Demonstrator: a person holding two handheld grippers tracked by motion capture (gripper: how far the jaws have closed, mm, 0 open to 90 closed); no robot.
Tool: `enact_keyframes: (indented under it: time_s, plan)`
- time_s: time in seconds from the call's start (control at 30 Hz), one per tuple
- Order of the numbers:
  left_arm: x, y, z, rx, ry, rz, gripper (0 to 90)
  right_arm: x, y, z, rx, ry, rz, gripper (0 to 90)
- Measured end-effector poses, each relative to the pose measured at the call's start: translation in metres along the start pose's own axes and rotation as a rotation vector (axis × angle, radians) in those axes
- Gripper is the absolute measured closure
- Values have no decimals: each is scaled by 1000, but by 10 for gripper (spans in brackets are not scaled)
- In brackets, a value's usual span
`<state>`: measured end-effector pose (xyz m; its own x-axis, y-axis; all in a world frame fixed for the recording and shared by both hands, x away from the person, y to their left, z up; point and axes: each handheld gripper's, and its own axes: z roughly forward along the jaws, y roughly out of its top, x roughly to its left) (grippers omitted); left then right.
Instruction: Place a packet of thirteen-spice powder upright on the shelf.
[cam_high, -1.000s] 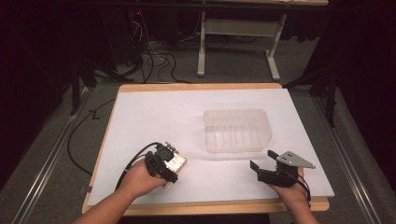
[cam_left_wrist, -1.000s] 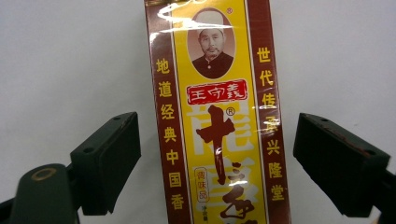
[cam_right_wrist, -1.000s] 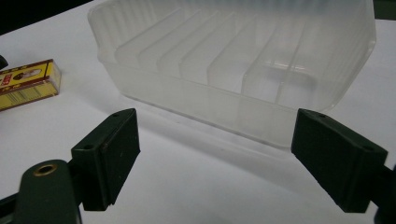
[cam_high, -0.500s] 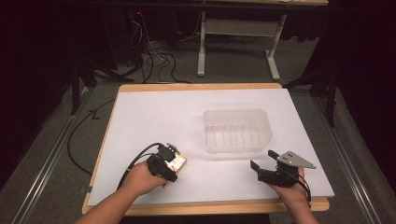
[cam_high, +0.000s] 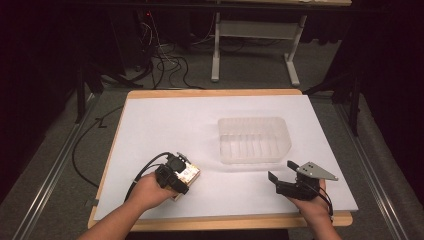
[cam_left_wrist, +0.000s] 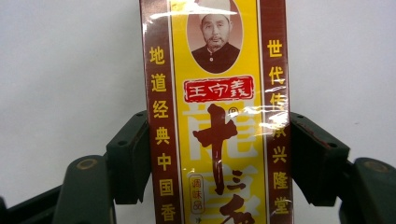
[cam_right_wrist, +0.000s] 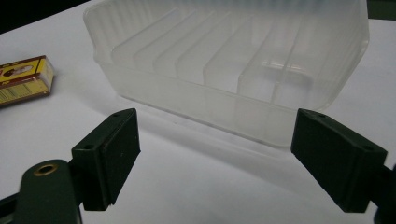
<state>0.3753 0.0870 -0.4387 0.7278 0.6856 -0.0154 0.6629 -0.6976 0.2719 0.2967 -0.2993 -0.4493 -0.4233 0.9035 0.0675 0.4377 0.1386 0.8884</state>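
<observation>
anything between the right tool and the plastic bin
Nothing: in the right gripper view the open right tool faces the bin across bare white table. The yellow box lies off to the side.

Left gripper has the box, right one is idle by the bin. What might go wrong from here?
1. The box is wrapped in glossy film and the left gripper clamps only its narrow sides, so it may slip or twist when lifted.
2. The bin is light, clear plastic with divider ribs inside; the box could catch on a rib or push the bin along.
3. The right gripper is open near the bin's wall and might nudge it.
</observation>
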Motion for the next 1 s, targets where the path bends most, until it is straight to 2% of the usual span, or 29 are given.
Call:
enact_keyframes:
  time_s: [0.1, 0.17, 0.4, 0.57, 0.67, 0.83, 0.87, 1.0]
  plan:
    - [-1, -1, -4, -25, -8, -6, 317, 0, 0, 0, 1, 0, 1, 159]
    - [-3, -1, -7, -39, 4, 11, 318, 0, 0, 0, 1, 3, 0, 158]
    - [-5, -1, -16, -95, 7, 25, 318, 1, 1, -1, -14, 9, -3, 141]
    - [-6, -2, -22, -138, 1, 23, 318, 2, 4, -4, -44, 4, -1, 77]
    - [-8, -3, -26, -170, 18, 27, 318, 4, 7, -7, -59, -2, -8, 51]
    - [-11, -2, -35, -217, 31, 39, 318, 6, 8, -6, -58, -2, -14, 37]
    - [-13, -2, -39, -246, 38, 44, 319, 6, 8, -6, -56, -2, -18, 32]
    - [-16, -2, -45, -278, 43, 49, 318, 7, 8, -6, -55, 1, -22, 29]
